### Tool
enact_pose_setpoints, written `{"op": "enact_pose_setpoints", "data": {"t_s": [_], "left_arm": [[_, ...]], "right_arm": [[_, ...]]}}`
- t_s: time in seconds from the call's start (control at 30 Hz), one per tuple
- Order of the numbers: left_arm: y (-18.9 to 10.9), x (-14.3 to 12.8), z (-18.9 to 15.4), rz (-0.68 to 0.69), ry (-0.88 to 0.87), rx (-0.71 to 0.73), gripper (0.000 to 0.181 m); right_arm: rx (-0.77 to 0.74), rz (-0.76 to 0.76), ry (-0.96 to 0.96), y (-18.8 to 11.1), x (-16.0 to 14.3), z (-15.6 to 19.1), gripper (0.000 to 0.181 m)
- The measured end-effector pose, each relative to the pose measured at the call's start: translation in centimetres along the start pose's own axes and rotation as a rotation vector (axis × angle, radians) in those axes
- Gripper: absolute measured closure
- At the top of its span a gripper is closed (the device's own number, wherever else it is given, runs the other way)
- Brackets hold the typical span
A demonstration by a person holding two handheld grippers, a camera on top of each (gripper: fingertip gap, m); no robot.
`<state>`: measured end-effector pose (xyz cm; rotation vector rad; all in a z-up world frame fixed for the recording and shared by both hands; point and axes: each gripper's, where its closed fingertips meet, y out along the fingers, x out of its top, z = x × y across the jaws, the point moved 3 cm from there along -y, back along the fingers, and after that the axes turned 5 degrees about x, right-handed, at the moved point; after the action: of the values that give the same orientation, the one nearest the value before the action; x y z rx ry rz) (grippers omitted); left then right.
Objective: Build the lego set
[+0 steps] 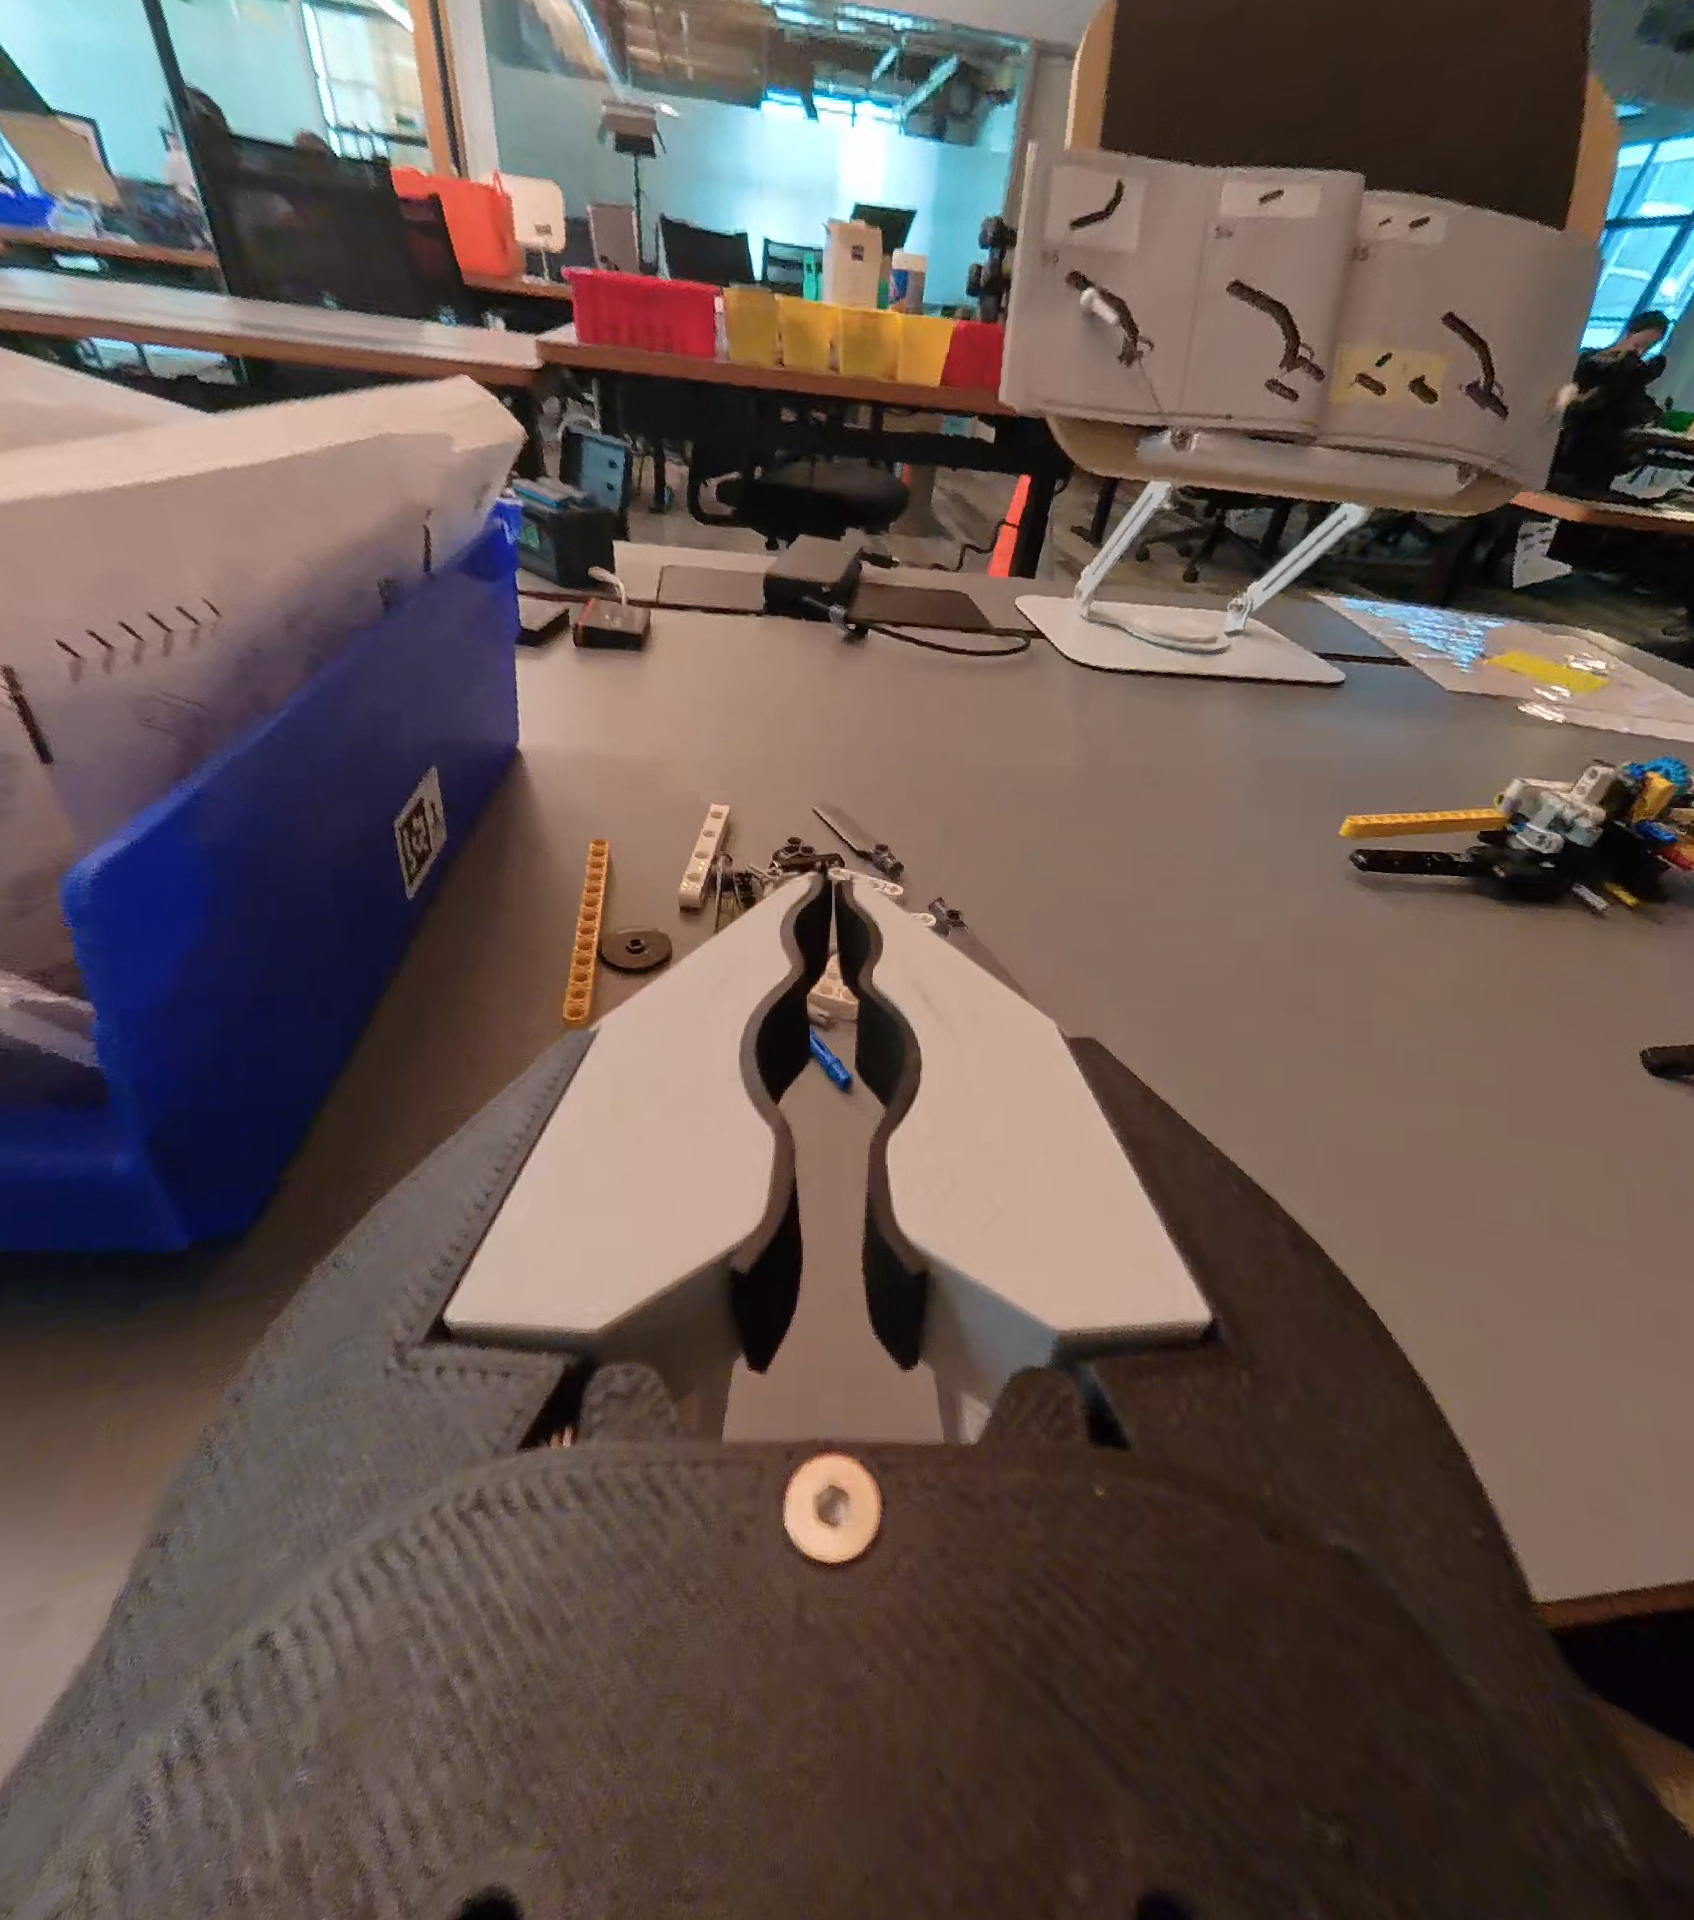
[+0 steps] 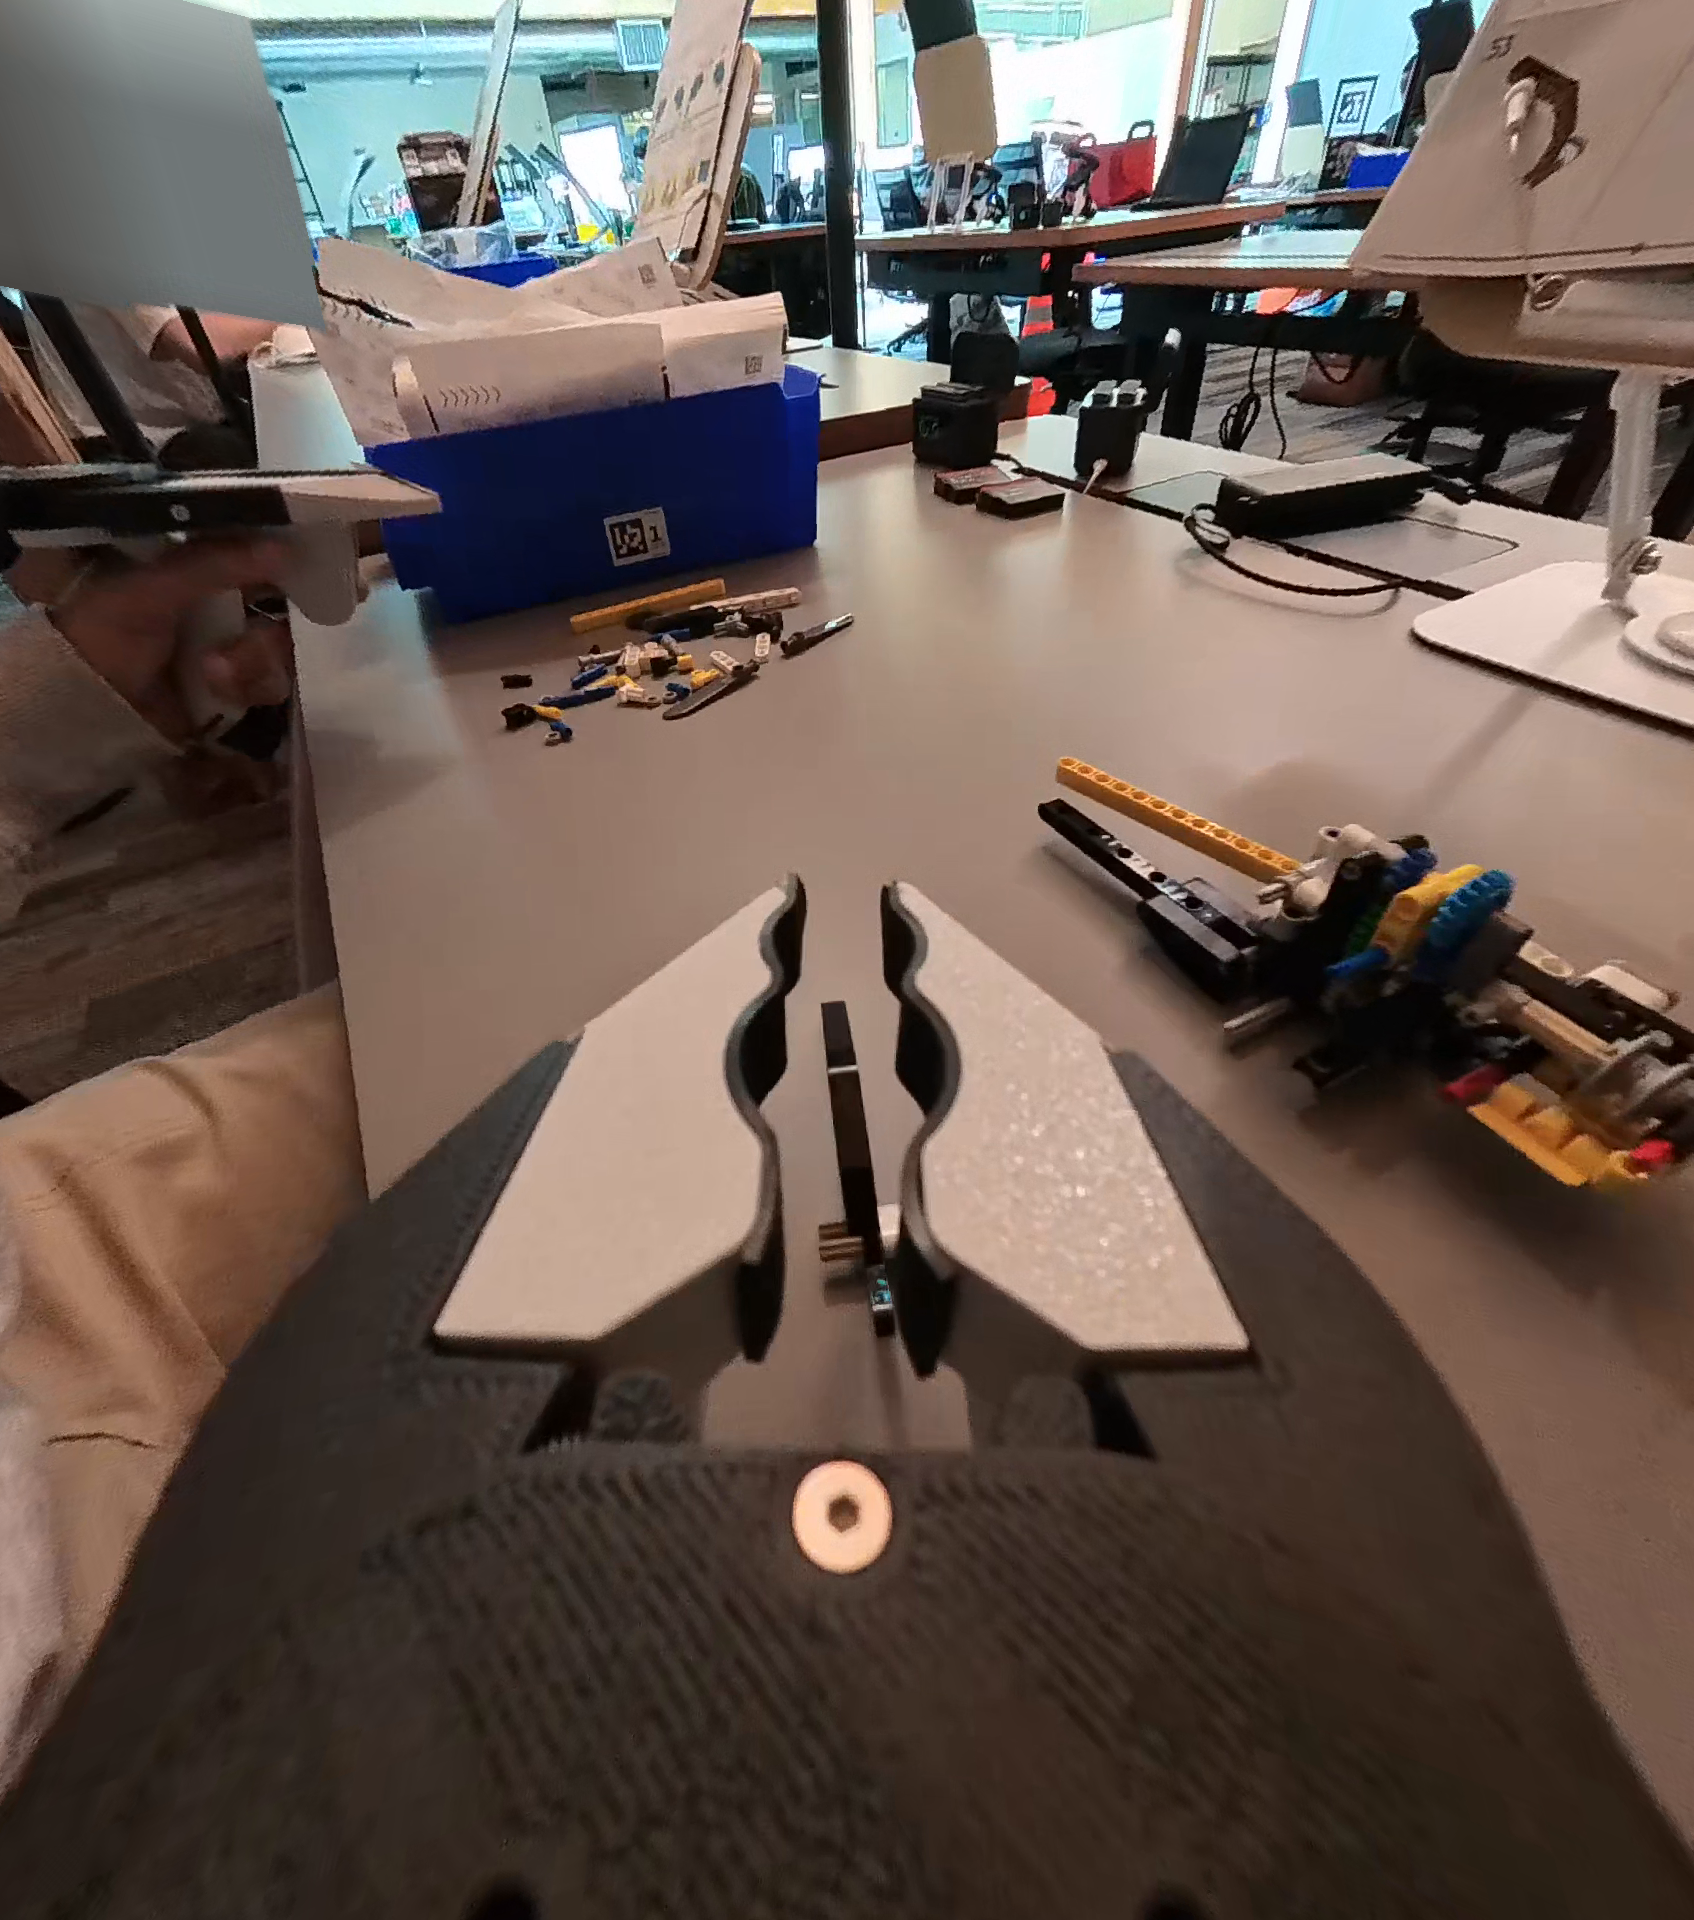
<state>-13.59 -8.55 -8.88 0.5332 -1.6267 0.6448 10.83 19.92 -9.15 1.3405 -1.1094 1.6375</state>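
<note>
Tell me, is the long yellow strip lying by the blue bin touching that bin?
Apart. The left wrist view shows bare table between the yellow strip and the blue bin; the right wrist view shows the same gap.

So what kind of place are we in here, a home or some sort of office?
Most likely an open-plan office or lab workspace, not a home. Rows of long desks with office chairs stretch behind, glass partition walls close off side rooms, and coloured storage bins line a neighbouring bench.

One blue bin (image 2: 594, 488), one built model (image 2: 1425, 966) right of it, two grippers, approx. twenty loose bits (image 2: 656, 665) by bin.
</note>
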Motion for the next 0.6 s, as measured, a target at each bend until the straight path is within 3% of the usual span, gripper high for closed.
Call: {"op": "enact_pose_setpoints", "data": {"t_s": [0.37,0.6], "left_arm": [[2.5,-0.8,0.7,0.092,-0.067,0.048,0.181],[3.6,-1.2,2.2,0.122,-0.22,0.087,0.173]], "right_arm": [[-0.031,0.024,0.036,-0.9,-1.1,-0.3,0.168],[-0.042,0.015,0.058,-1.5,-1.1,-0.5,0.167]]}}
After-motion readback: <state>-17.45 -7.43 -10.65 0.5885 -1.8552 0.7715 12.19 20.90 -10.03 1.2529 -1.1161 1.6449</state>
